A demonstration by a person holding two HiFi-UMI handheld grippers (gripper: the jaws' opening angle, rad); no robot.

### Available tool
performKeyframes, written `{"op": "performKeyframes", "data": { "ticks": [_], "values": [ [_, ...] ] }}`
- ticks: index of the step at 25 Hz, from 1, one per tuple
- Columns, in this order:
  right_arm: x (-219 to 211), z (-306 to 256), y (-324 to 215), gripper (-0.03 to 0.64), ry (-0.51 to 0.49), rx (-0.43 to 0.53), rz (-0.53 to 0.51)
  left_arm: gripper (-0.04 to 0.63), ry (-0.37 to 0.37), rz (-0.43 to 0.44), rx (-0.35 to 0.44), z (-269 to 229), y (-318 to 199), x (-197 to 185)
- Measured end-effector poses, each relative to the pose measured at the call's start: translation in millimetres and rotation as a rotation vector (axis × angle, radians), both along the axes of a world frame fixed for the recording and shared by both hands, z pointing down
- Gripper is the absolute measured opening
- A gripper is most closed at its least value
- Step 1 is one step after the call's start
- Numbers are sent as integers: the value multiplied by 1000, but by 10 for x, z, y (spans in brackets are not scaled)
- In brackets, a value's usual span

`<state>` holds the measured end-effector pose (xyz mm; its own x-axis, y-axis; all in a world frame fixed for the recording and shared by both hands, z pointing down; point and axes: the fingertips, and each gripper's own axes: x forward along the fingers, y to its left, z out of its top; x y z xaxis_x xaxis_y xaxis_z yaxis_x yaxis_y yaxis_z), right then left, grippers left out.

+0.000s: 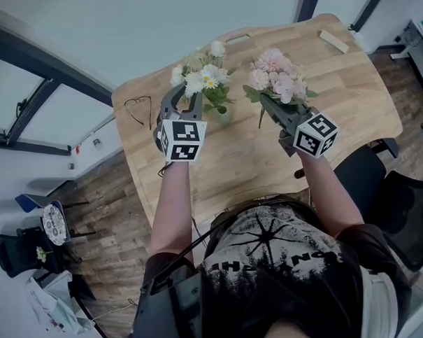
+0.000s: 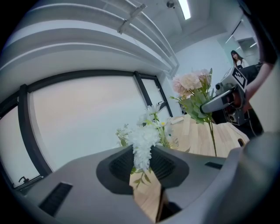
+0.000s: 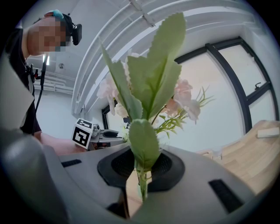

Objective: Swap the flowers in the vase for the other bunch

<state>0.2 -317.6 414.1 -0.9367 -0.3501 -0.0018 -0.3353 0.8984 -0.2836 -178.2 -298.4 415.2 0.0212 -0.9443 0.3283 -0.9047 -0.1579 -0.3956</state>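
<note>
The right hand-held gripper (image 1: 271, 106) is closed on the green stem of the pink bunch (image 1: 277, 76), held up off the tabletop (image 1: 247, 163); in the right gripper view the stem sits pinched between its jaws (image 3: 140, 186) and the leaves and pink blooms (image 3: 146, 87) rise straight ahead of it

The left hand-held gripper (image 1: 183, 95) has its jaws a little apart. The white bunch (image 1: 201, 77) stands in the glass vase (image 1: 223, 117) just ahead of it and slightly to its right. In the left gripper view, one white bloom (image 2: 143, 142) shows in the gap between the jaws (image 2: 146, 177)
</note>
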Motion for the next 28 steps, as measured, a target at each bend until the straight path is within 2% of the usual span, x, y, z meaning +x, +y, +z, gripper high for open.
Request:
{"op": "performKeyframes", "data": {
  "ticks": [13,28],
  "values": [
    [-63,-186,113,51,-25,30,-15,110,64,-38,104,-457,139,-105],
    [-169,-355,221,51,-53,56,-41,110,78,-103,170,-762,416,-369]
  ]
}}
